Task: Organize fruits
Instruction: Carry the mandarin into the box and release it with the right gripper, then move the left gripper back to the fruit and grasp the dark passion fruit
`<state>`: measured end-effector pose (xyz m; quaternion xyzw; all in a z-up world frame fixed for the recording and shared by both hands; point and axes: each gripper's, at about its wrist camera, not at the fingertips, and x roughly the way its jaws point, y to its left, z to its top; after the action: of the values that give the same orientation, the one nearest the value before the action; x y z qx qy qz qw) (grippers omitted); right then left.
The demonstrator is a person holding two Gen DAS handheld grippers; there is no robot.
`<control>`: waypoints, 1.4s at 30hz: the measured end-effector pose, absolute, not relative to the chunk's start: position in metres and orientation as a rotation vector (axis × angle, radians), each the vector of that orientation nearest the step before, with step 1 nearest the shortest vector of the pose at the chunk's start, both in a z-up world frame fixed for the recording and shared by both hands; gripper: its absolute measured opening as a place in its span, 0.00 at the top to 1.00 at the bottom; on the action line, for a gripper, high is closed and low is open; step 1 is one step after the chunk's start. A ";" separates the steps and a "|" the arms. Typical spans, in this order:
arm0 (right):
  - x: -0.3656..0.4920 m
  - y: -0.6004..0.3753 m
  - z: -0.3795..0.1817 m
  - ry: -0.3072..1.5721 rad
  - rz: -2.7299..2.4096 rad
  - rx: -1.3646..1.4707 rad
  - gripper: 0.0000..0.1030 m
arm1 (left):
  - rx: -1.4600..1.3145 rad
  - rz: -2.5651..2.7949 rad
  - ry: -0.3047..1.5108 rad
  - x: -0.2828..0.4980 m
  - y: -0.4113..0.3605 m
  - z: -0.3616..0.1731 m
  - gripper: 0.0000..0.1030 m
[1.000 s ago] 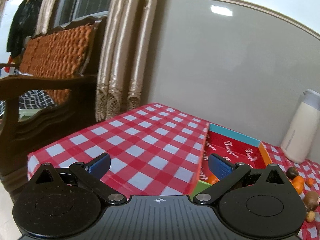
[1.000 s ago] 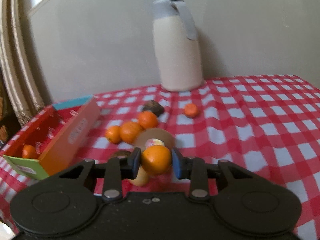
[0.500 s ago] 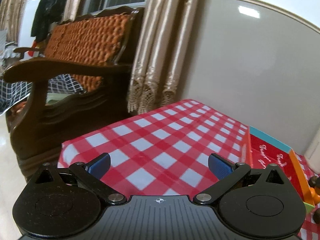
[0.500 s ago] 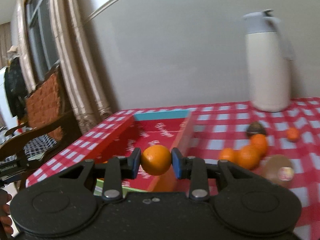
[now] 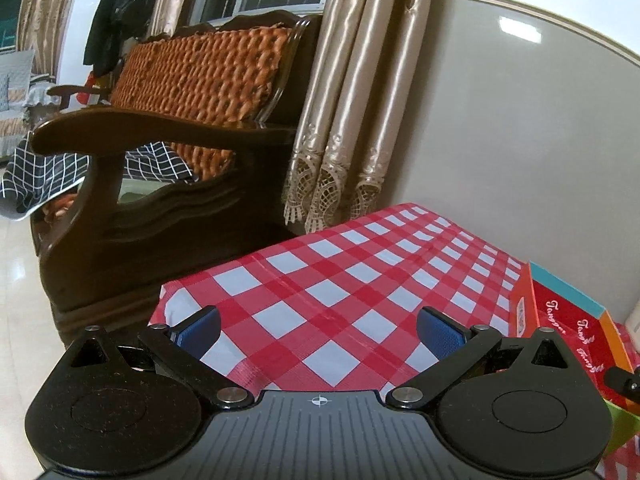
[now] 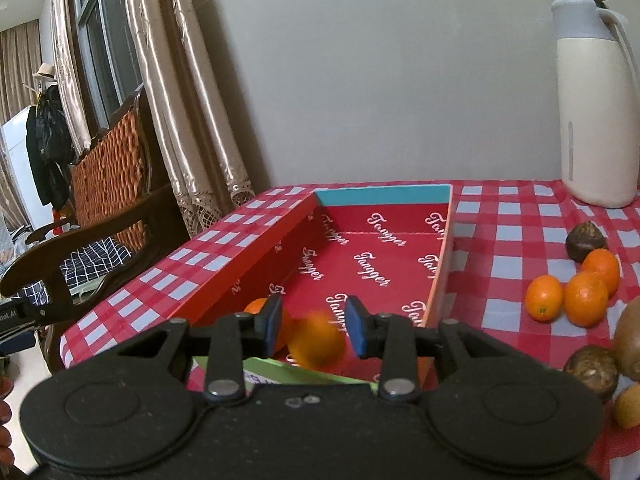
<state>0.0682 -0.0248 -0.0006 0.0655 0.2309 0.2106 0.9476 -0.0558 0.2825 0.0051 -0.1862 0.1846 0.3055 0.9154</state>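
Observation:
My right gripper is open above the near end of the red cardboard box. A blurred orange is below the jaws, inside the box, apart from the pads. Another orange lies in the box behind the left finger. Three oranges sit on the checked cloth to the right of the box. My left gripper is open and empty over the table's left end, with the box at its right.
A cream thermos jug stands at the back right. Brown round fruits and a dark one lie right of the box. A wooden armchair and curtains are beyond the table's left edge.
My right gripper moved over the box, opened and let go of the orange, which now drops into the box. My left gripper swung further left, away from the box.

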 end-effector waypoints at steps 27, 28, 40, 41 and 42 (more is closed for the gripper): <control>-0.003 -0.180 0.027 0.260 -0.040 0.313 0.00 | -0.119 0.189 0.311 -0.013 0.127 0.031 0.00; -0.005 -0.187 0.025 0.262 -0.068 0.321 0.00 | -0.104 0.152 0.311 -0.011 0.116 0.031 0.00; -0.041 -0.243 0.024 0.240 -0.190 0.356 0.00 | 0.066 -0.148 0.368 0.015 0.006 0.019 0.01; -0.045 -0.246 0.024 0.237 -0.195 0.353 0.00 | 0.065 -0.162 0.375 0.018 0.001 0.018 0.01; -0.047 -0.250 0.023 0.237 -0.200 0.356 0.00 | 0.069 -0.170 0.379 0.018 -0.003 0.017 0.01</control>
<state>-0.0469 -0.2498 0.0232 0.1764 0.1175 -0.0992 0.9722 0.0182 -0.0033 0.0168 0.0343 0.1881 -0.0842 0.9779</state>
